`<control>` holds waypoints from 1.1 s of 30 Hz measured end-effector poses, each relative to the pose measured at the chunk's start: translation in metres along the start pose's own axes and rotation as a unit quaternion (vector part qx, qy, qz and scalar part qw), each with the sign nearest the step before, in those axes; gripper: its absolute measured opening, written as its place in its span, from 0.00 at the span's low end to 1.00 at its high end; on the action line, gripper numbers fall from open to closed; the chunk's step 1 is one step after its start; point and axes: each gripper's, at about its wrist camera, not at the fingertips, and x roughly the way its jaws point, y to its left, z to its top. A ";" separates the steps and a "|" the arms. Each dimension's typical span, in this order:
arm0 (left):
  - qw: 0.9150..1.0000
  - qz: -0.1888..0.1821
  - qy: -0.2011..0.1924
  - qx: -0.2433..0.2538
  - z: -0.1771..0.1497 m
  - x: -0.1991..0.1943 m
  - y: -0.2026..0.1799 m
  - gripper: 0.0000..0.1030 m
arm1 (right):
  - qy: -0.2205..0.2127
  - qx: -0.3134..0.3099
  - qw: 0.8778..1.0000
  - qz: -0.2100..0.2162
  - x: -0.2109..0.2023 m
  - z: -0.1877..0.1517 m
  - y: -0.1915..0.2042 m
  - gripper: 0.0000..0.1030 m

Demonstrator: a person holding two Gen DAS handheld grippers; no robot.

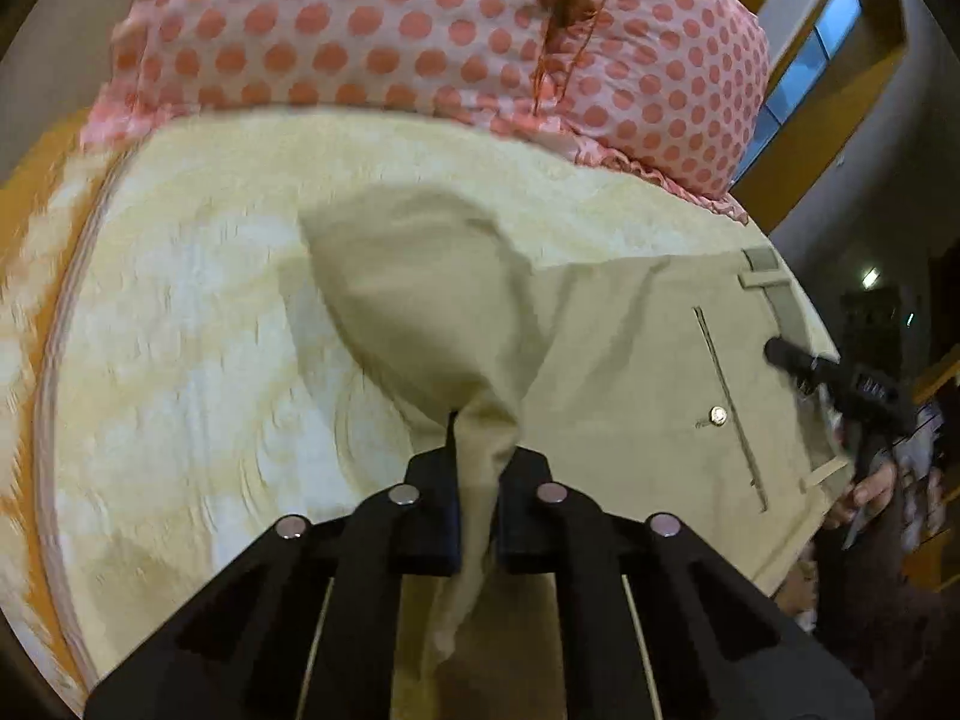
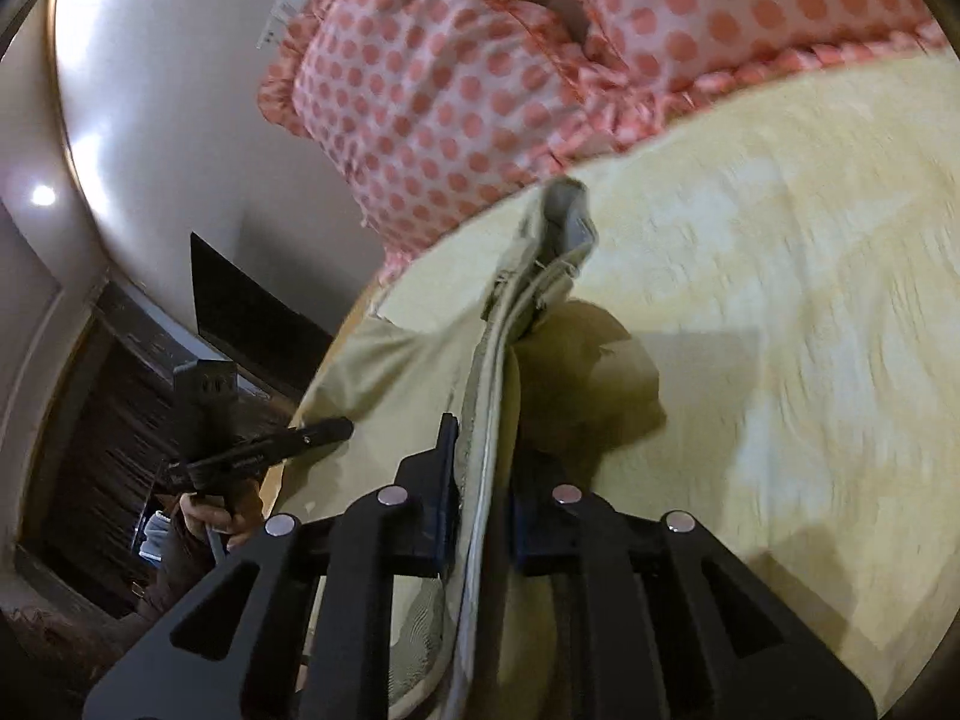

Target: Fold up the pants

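Beige pants (image 1: 606, 360) lie on a pale yellow bedspread (image 1: 210, 300), back pocket and button facing up. My left gripper (image 1: 480, 468) is shut on a bunched fold of the pant fabric and lifts it off the bed. My right gripper (image 2: 483, 468) is shut on the waistband edge of the pants (image 2: 498, 360), which runs upright between its fingers. The right gripper also shows in the left wrist view (image 1: 780, 354) at the waistband side. The left gripper shows in the right wrist view (image 2: 324, 429) at the far edge of the pants.
A pink pillow with coral dots (image 1: 420, 36) lies at the head of the bed, just beyond the pants; it also shows in the right wrist view (image 2: 480, 60). The bed's edge (image 2: 360, 312) drops off to dark furniture (image 2: 252, 312) and a grey wall.
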 end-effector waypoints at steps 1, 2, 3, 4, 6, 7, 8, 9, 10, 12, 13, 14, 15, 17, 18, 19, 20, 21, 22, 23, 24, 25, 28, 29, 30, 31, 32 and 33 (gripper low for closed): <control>1.000 0.004 -0.011 0.007 0.009 -0.001 -0.003 0.07 | -0.007 -0.009 1.000 -0.007 0.001 0.010 0.002 0.14; 1.000 0.003 -0.022 0.010 0.017 -0.001 -0.005 0.06 | -0.013 -0.012 1.000 -0.012 0.002 0.017 0.003 0.13; 0.999 0.007 -0.039 0.014 0.029 0.000 -0.007 0.06 | -0.021 -0.012 1.000 -0.016 0.002 0.027 0.002 0.13; 0.998 0.017 -0.059 0.020 0.041 0.002 -0.010 0.06 | -0.037 -0.009 0.999 -0.024 0.003 0.042 -0.001 0.12; 0.995 0.040 -0.092 0.025 0.061 0.010 -0.012 0.07 | -0.067 -0.001 0.997 -0.049 0.002 0.063 -0.008 0.12; 0.993 0.051 -0.102 0.024 0.071 0.018 -0.011 0.08 | -0.077 0.006 0.995 -0.064 0.005 0.070 -0.013 0.12; 0.992 0.072 -0.103 0.025 0.080 0.029 -0.011 0.11 | -0.082 0.008 0.992 -0.092 0.010 0.078 -0.018 0.13; 0.988 0.117 -0.096 0.029 0.088 0.042 -0.010 0.13 | -0.070 0.003 0.988 -0.137 0.020 0.084 -0.024 0.17; 0.985 0.148 -0.088 0.029 0.092 0.048 -0.008 0.16 | -0.056 0.001 0.982 -0.182 0.026 0.086 -0.027 0.21; 0.974 0.207 -0.090 0.018 0.092 0.045 -0.002 0.17 | -0.046 0.001 0.962 -0.271 0.022 0.082 -0.032 0.29; 0.973 0.205 -0.105 0.013 0.087 0.035 0.000 0.19 | -0.063 -0.005 0.963 -0.263 0.013 0.078 -0.028 0.33; 0.975 0.186 -0.123 0.006 0.079 0.022 0.001 0.23 | -0.079 -0.011 0.965 -0.249 0.004 0.073 -0.024 0.43; 0.979 0.153 -0.135 -0.003 0.071 0.011 0.000 0.25 | -0.092 -0.022 0.969 -0.227 -0.004 0.067 -0.016 0.47; 0.988 0.078 -0.135 -0.018 0.056 0.001 -0.004 0.29 | -0.084 -0.040 0.980 -0.175 -0.007 0.056 0.001 0.47; 0.992 0.035 -0.120 -0.022 0.049 0.005 -0.010 0.30 | -0.070 -0.044 0.985 -0.150 -0.004 0.051 0.007 0.49; 0.995 0.019 -0.098 -0.021 0.044 0.013 -0.016 0.31 | -0.043 -0.046 0.990 -0.127 0.005 0.044 0.011 0.52; 0.998 0.010 -0.061 -0.024 0.040 0.030 -0.021 0.32 | -0.020 -0.041 0.991 -0.128 0.015 0.041 0.011 0.63; 0.999 0.016 -0.039 -0.028 0.038 0.044 -0.022 0.31 | 0.008 -0.033 0.988 -0.148 0.028 0.038 0.007 0.72; 0.999 0.032 -0.020 -0.027 0.037 0.058 -0.022 0.30 | 0.030 -0.025 0.986 -0.164 0.040 0.038 0.002 0.72; 0.998 0.052 -0.037 -0.017 0.036 0.059 -0.025 0.27 | 0.017 -0.028 0.985 -0.168 0.039 0.038 0.002 0.72; 0.997 0.066 -0.034 -0.016 0.036 0.056 -0.026 0.24 | 0.016 -0.024 0.978 -0.205 0.035 0.037 0.007 0.72; 0.997 0.068 -0.033 -0.024 0.033 0.051 -0.027 0.26 | 0.013 -0.025 0.973 -0.229 0.033 0.035 0.017 0.73; 0.994 0.074 -0.071 -0.030 0.007 0.012 -0.037 0.74 | -0.024 -0.051 0.966 -0.254 0.011 0.008 0.046 0.99; 0.992 0.089 -0.084 -0.024 -0.007 0.000 -0.042 0.86 | -0.037 -0.067 0.961 -0.267 0.006 -0.010 0.058 0.99; 0.990 0.102 -0.095 -0.017 -0.025 -0.012 -0.047 0.86 | -0.044 -0.083 0.953 -0.289 0.005 -0.025 0.066 0.99; 0.989 0.110 -0.097 -0.013 -0.039 -0.018 -0.050 0.87 | -0.045 -0.091 0.950 -0.296 0.007 -0.032 0.068 0.99; 0.988 0.120 -0.096 -0.014 -0.057 -0.022 -0.053 0.90 | -0.043 -0.095 0.949 -0.297 0.008 -0.045 0.070 0.99; 0.987 0.129 -0.096 -0.018 -0.068 -0.024 -0.053 0.92 | -0.040 -0.094 0.950 -0.294 0.009 -0.055 0.070 0.99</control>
